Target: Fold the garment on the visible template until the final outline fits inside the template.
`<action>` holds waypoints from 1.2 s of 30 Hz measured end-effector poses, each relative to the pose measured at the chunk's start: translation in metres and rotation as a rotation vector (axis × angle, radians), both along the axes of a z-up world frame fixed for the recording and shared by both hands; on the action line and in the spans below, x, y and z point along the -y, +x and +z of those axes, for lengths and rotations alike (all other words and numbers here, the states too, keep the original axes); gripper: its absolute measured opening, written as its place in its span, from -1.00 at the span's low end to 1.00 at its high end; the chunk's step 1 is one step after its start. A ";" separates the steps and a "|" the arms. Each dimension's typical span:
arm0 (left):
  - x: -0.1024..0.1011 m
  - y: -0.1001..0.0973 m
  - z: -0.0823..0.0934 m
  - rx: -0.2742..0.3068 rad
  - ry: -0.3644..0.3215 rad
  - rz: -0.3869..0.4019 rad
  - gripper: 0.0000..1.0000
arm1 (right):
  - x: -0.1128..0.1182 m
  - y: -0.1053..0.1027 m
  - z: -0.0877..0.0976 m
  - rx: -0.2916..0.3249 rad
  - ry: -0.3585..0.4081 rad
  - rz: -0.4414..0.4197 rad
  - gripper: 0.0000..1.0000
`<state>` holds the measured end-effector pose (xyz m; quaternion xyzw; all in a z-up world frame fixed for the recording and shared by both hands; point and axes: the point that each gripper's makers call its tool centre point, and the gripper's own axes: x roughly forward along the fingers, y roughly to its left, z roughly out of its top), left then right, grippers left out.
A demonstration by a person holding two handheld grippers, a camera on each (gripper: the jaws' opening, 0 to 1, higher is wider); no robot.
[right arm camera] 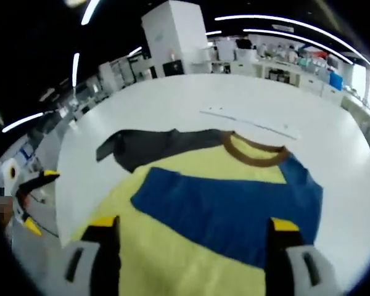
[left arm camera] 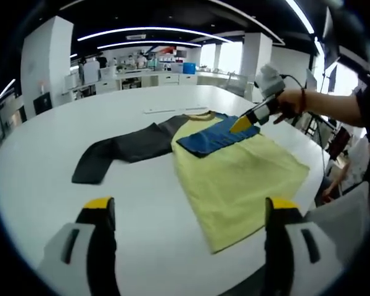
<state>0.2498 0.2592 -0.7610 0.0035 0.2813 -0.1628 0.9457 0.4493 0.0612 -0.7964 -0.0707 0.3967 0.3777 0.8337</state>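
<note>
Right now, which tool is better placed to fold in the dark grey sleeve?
Left, probably. The dark grey long sleeve stretches toward the open left tool, with bare white table between. The right tool is over the blue folded sleeve, across the garment.

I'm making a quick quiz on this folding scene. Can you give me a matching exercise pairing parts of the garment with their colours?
Column one:
1. folded-over sleeve lying across the chest
2. outstretched sleeve on the white table
3. ribbed neck collar
4. main body of the shirt

Column two:
A. brown
B. pale yellow
C. blue
D. dark grey

Pairs: 1-C, 2-D, 3-A, 4-B
</note>
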 end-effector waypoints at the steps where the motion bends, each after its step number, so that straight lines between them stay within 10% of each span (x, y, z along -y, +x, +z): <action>1: 0.000 0.000 0.000 0.001 0.001 -0.002 0.98 | 0.004 0.000 0.001 0.002 -0.004 -0.007 1.00; 12: -0.010 0.007 0.005 0.000 0.007 0.001 0.98 | 0.060 0.008 -0.002 -0.006 -0.031 -0.086 1.00; 24: -0.068 0.037 0.011 0.012 0.029 0.090 0.96 | 0.092 -0.005 0.011 0.027 -0.012 -0.054 1.00; 36: -0.133 0.073 0.002 0.040 -0.109 0.365 0.71 | 0.114 -0.039 0.037 0.097 0.019 0.000 1.00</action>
